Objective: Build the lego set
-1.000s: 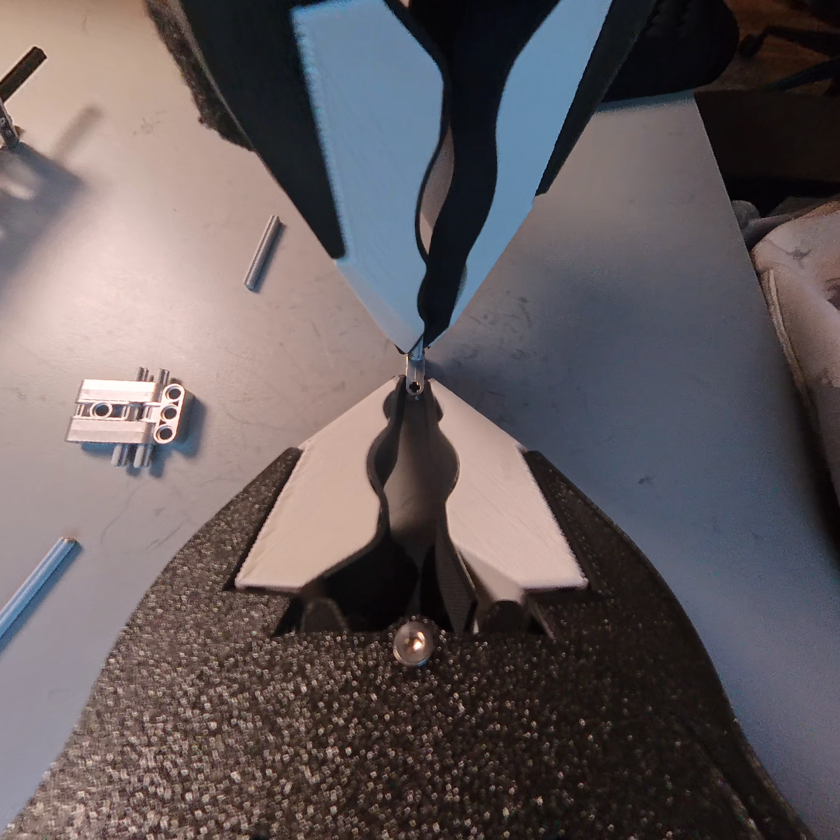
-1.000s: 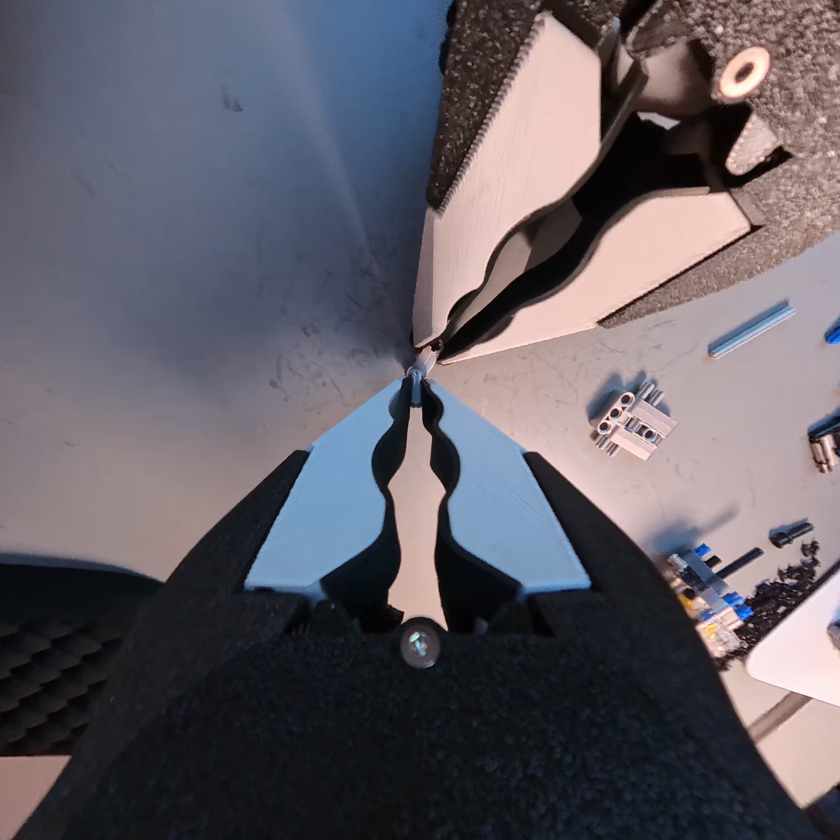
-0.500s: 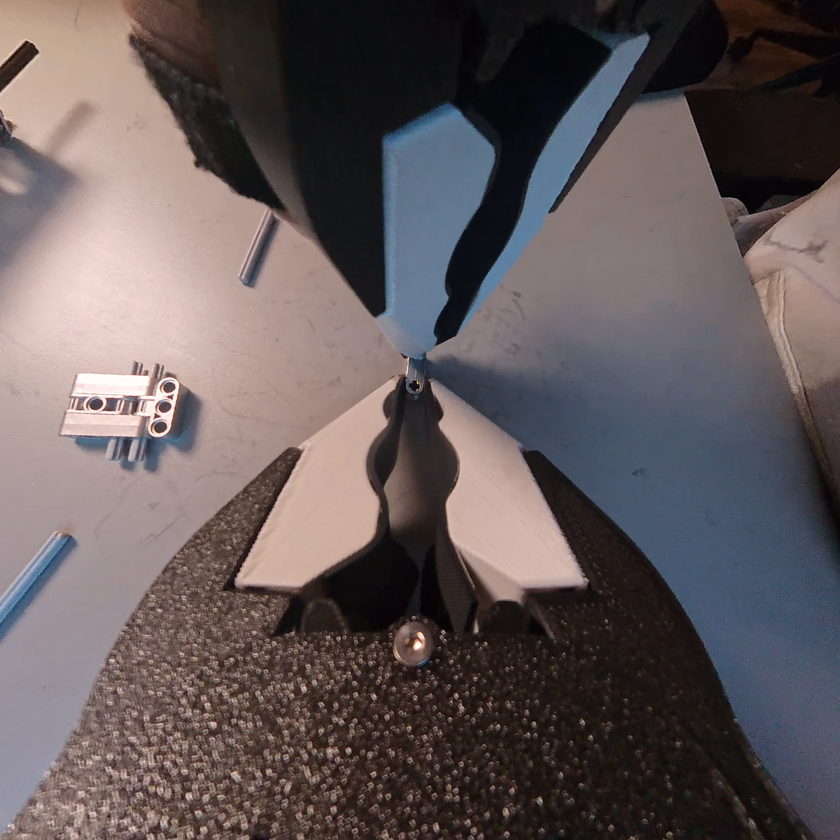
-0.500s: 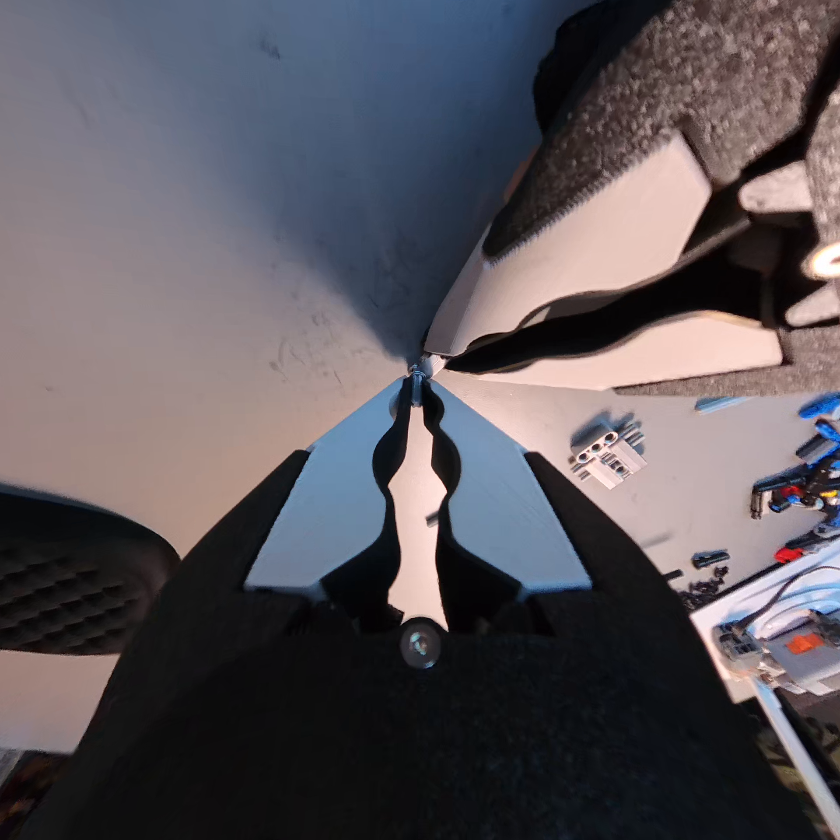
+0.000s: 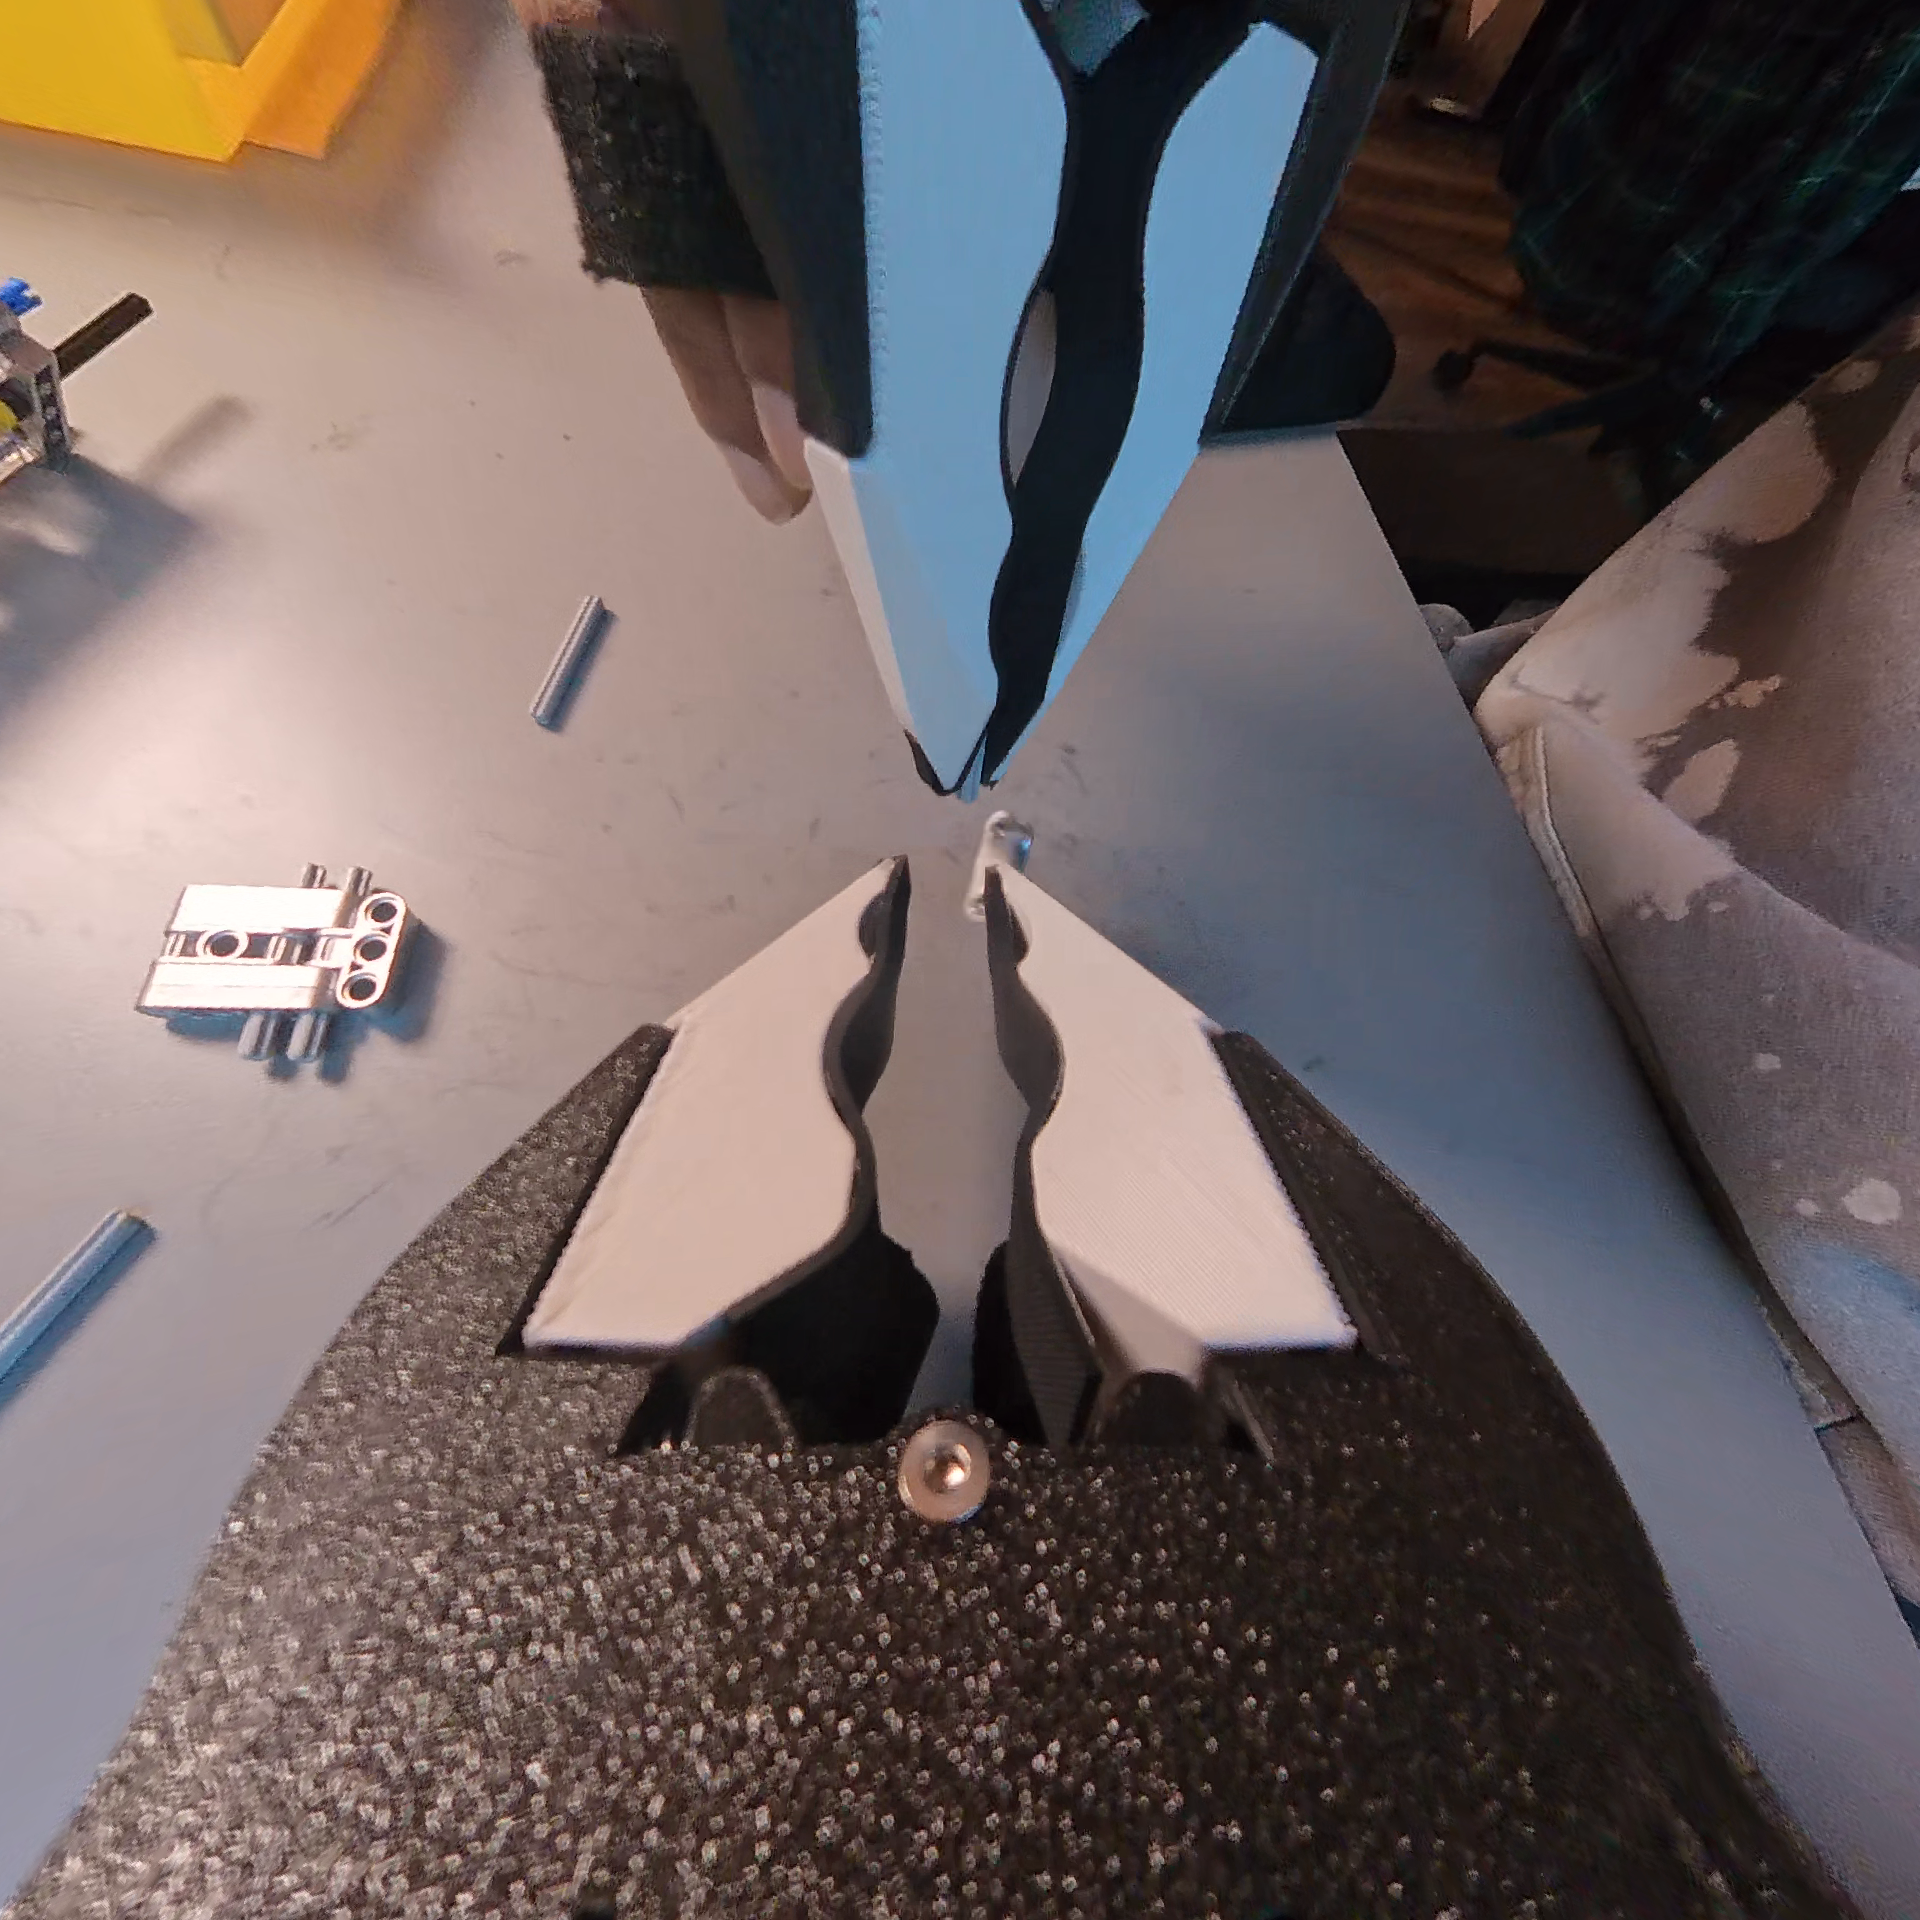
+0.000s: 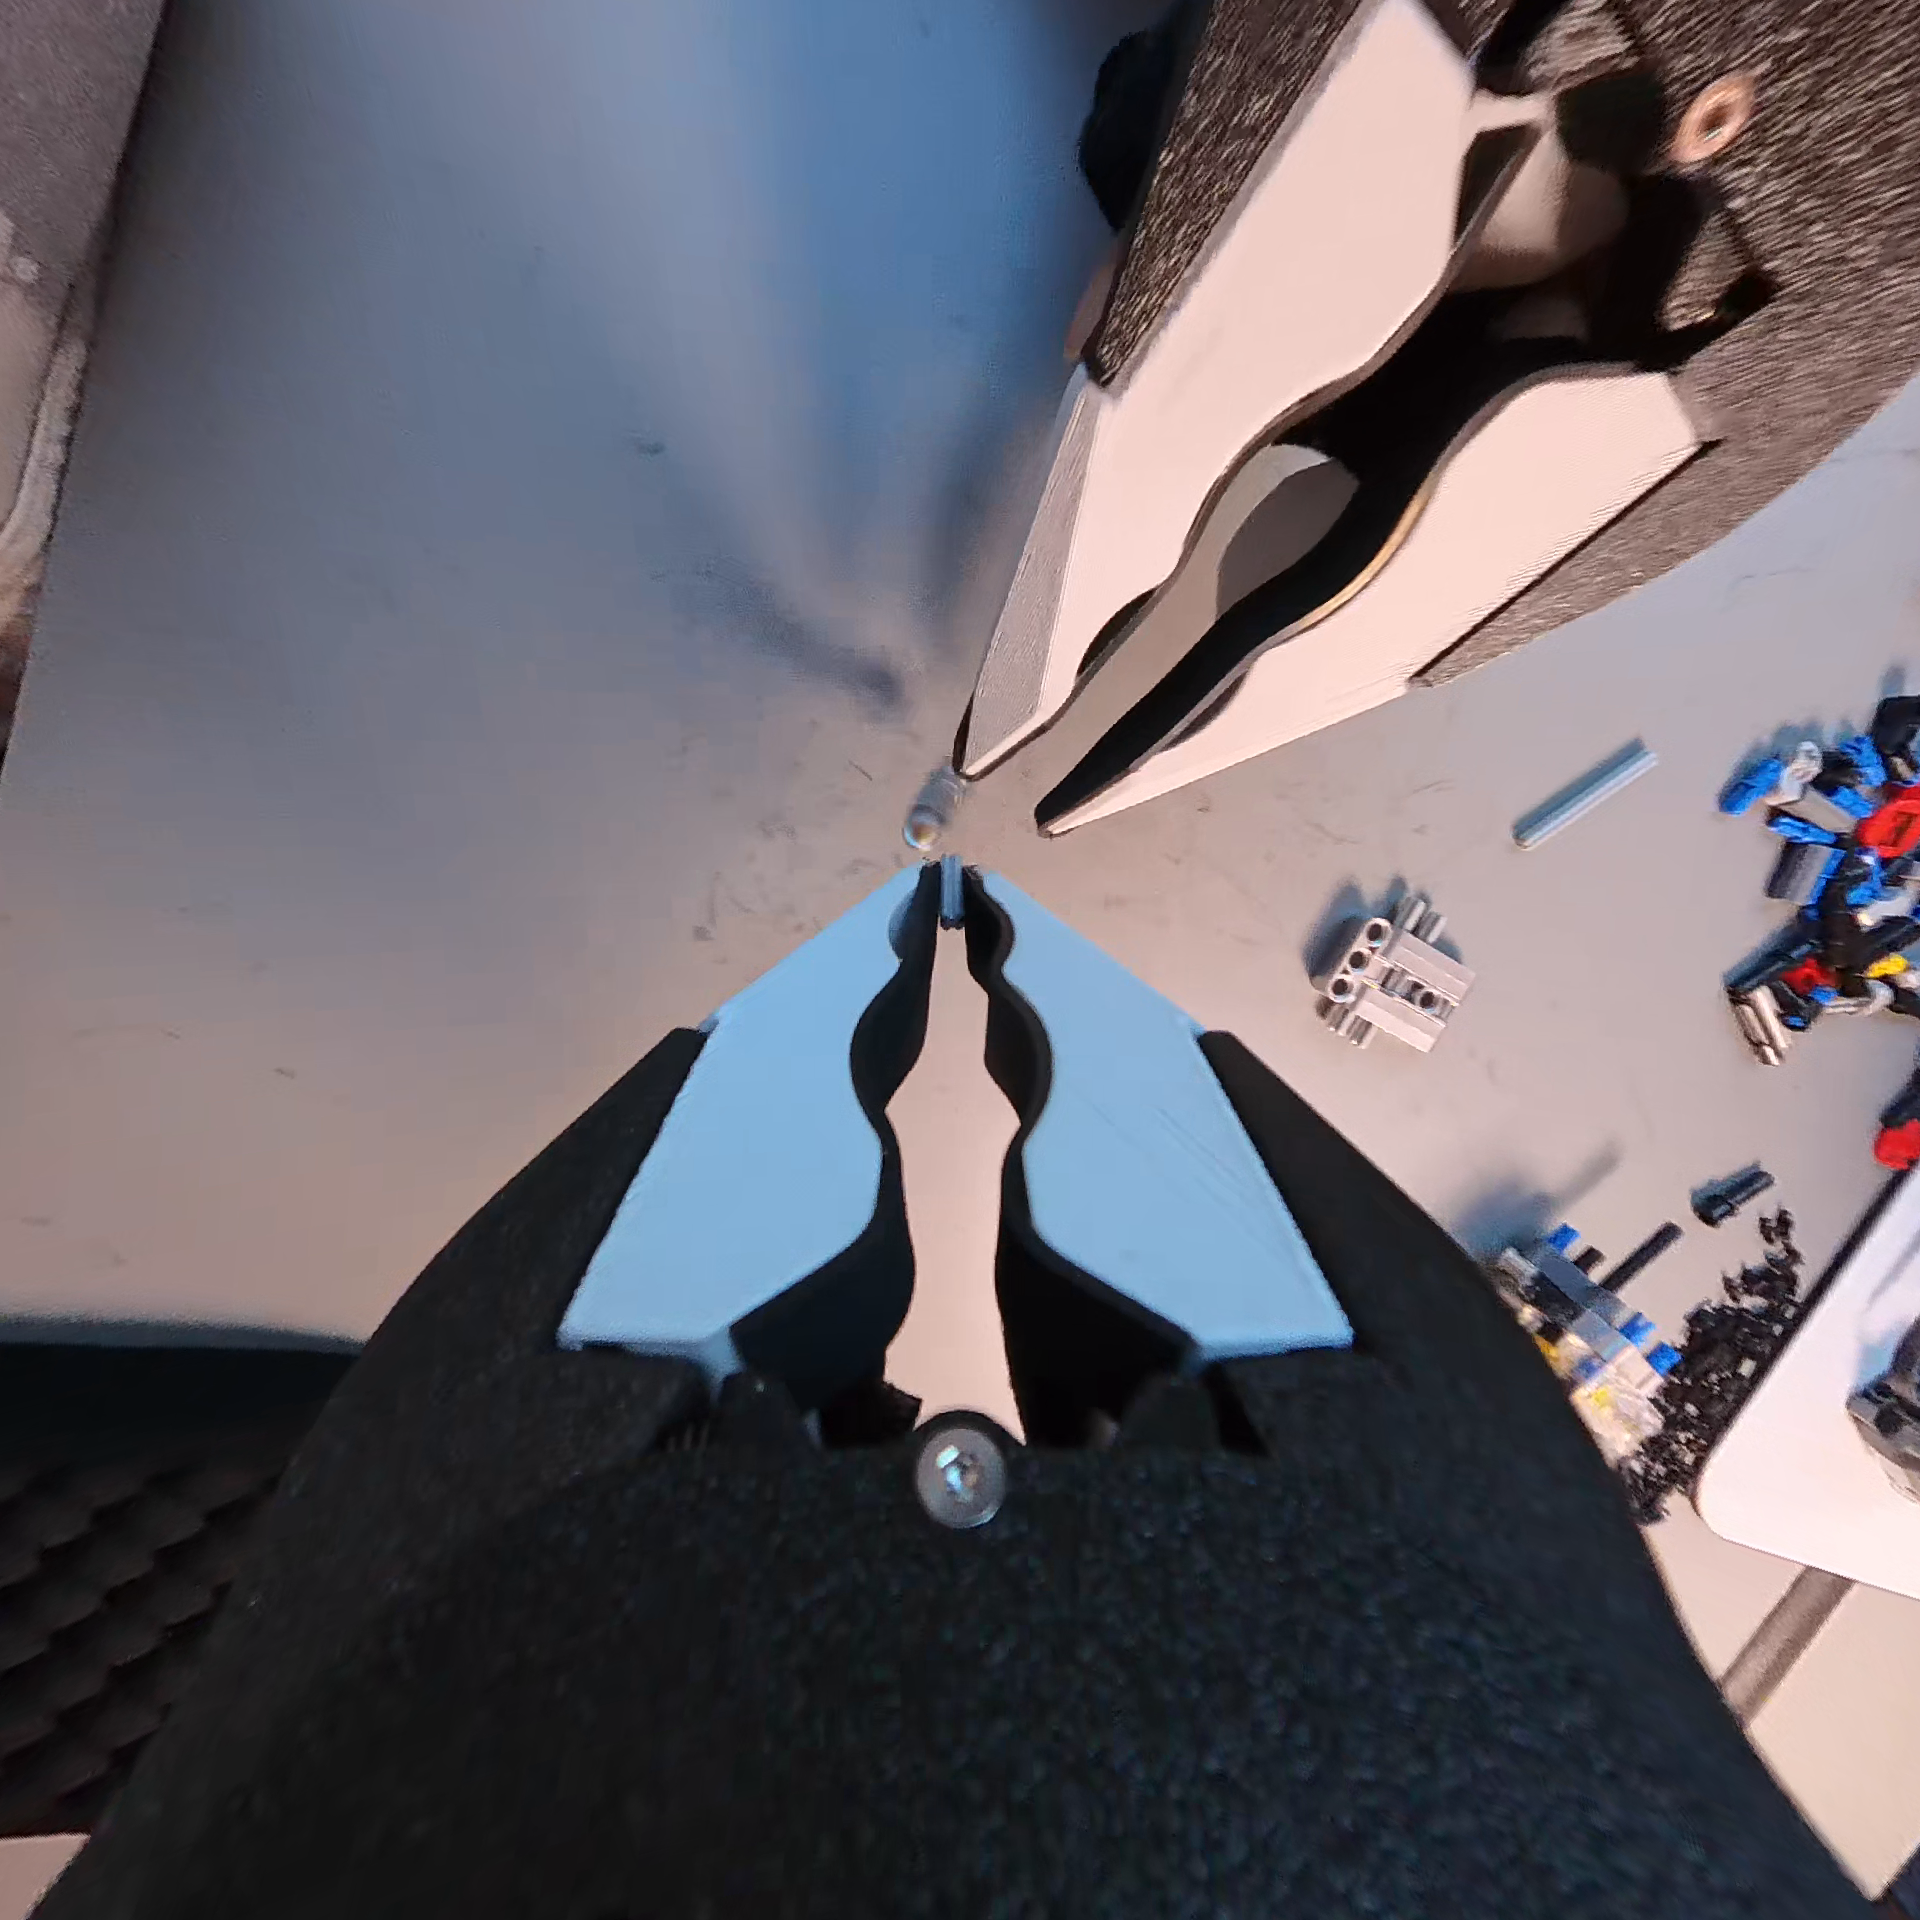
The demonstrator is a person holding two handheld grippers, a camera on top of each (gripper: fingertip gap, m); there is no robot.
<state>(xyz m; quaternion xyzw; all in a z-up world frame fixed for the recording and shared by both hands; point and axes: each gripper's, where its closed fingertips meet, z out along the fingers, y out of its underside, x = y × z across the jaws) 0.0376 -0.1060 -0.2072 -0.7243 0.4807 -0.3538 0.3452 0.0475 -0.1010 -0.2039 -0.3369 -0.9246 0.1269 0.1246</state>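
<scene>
Left wrist view: left tool [image 5: 943,871] fingers apart over the grey worktop [image 5: 1299,831], small grey connector [image 5: 995,860] loose beside its right fingertip.
Right wrist view: right tool [image 6: 948,875] tip to tip with the left, pinched on a thin grey pin [image 6: 950,896].
Change: a second ago both tools gripped the joined piece; the connector now lies free.
Nearby: grey block assembly [image 5: 278,954] to the left.

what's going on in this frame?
A person works two handheld grippers tip to tip over a grey table. The left gripper is open; a small grey connector piece sits beside its right fingertip, not clamped. The right gripper is shut on a short thin grey pin. A grey brick assembly and loose grey axles lie off to the side.
</scene>
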